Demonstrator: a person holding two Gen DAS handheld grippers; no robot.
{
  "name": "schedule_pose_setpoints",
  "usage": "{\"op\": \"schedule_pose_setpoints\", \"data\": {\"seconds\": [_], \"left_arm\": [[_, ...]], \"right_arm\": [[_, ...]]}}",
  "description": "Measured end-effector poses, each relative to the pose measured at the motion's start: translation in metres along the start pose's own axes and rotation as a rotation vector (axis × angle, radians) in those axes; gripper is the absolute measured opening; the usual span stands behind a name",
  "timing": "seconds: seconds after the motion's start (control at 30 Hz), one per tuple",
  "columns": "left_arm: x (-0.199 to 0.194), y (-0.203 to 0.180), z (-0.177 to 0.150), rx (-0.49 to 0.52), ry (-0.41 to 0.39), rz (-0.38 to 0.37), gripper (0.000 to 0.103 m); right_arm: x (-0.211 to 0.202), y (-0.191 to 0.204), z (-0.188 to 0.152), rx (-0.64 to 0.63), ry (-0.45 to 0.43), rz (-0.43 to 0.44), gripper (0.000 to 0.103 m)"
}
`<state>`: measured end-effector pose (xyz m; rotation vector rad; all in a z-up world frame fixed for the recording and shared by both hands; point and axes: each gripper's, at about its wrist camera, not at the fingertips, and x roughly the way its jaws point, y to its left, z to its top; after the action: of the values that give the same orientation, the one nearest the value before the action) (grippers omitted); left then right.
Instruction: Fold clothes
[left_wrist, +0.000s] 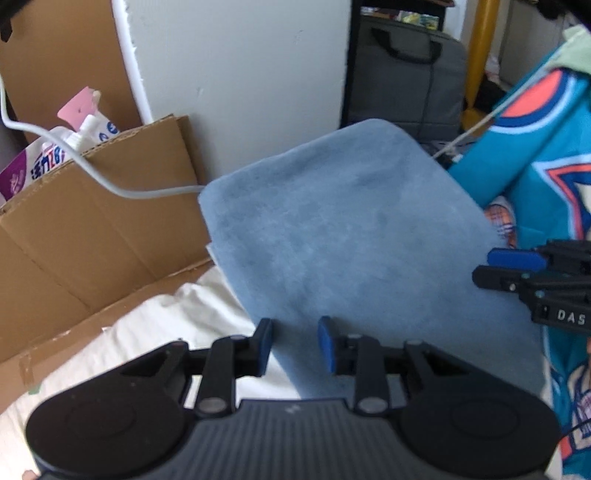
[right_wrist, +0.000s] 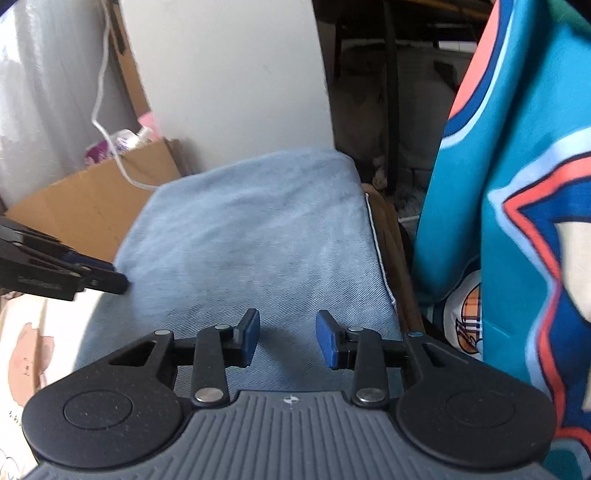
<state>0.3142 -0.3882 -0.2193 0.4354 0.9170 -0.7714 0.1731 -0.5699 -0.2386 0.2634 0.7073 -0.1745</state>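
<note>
- We find the left gripper (left_wrist: 295, 345) nearest, jaws parted with nothing between them, poised over the near left edge of the blue garment (left_wrist: 351, 229).
- The right gripper (right_wrist: 287, 338) stands likewise, jaws apart and empty, over the garment's near middle.
- The garment lies flat as a compact, smooth-edged rectangle on the pale bedding (left_wrist: 155, 325), a stitched hem along its right side; it reads as already folded.
- We judge this either a pause between folds or a finished piece; the pictures do not settle which.
- Beyond: a cardboard box (left_wrist: 92, 221), a white cable (left_wrist: 74, 162), a teal jersey (right_wrist: 517, 184) hanging right.
</note>
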Motion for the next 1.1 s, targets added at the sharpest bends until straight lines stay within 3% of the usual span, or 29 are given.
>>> {"op": "schedule_pose_setpoints", "data": {"seconds": [0.27,0.47,0.67,0.73,1.1], "left_arm": [[0.008,0.009,0.031,0.009,-0.047,0.026,0.031],[0.026,0.025,0.047,-0.021,-0.079,0.042,0.031],[0.037,0.021,0.069,-0.017,-0.118,0.044,0.031],[0.039,0.018,0.077,-0.035,-0.134,0.023,0.031],[0.071,0.008,0.098,-0.069,-0.084,0.064,0.032]], "right_arm": [[0.045,0.009,0.047,-0.052,-0.027,-0.016,0.041],[0.074,0.024,0.08,-0.171,-0.021,-0.034,0.041],[0.091,0.028,0.106,-0.168,-0.028,-0.047,0.041],[0.094,0.029,0.11,-0.158,-0.029,-0.048,0.041],[0.117,0.026,0.114,-0.128,0.001,-0.097,0.038]]}}
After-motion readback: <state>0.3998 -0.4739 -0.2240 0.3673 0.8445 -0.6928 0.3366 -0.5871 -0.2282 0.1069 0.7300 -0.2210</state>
